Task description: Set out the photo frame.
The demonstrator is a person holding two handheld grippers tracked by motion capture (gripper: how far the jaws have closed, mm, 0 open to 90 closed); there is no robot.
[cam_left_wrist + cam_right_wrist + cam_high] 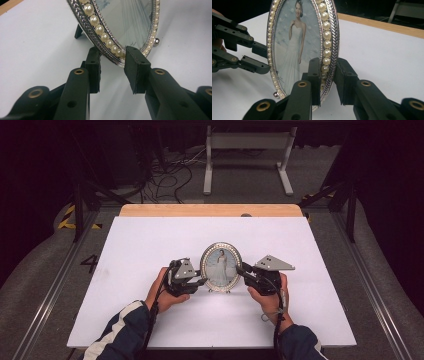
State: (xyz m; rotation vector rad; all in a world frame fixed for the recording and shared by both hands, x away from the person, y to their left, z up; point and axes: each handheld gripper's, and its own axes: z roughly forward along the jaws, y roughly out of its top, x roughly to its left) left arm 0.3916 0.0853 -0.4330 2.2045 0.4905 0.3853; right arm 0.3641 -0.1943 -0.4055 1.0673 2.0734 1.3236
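Observation:
An oval photo frame [220, 266] with a silver rim and a ring of pearls stands upright on the white table [150, 240], showing a picture of a person in a white dress [294, 50]. My left gripper [204, 281] is at the frame's lower left edge. In the left gripper view [112, 53], one pad is behind the rim and one is on the pearl side, both pressing. My right gripper [240, 269] clamps the frame's right edge [327, 67] in the same way. The left gripper [267, 58] also shows in the right gripper view. A dark easel leg [78, 32] props the frame from behind.
A wooden strip [210, 210] runs along the table's far edge. Behind the table, a white metal stand [247, 150] and loose cables [165, 175] are on the floor. Bare white tabletop lies on all sides of the frame.

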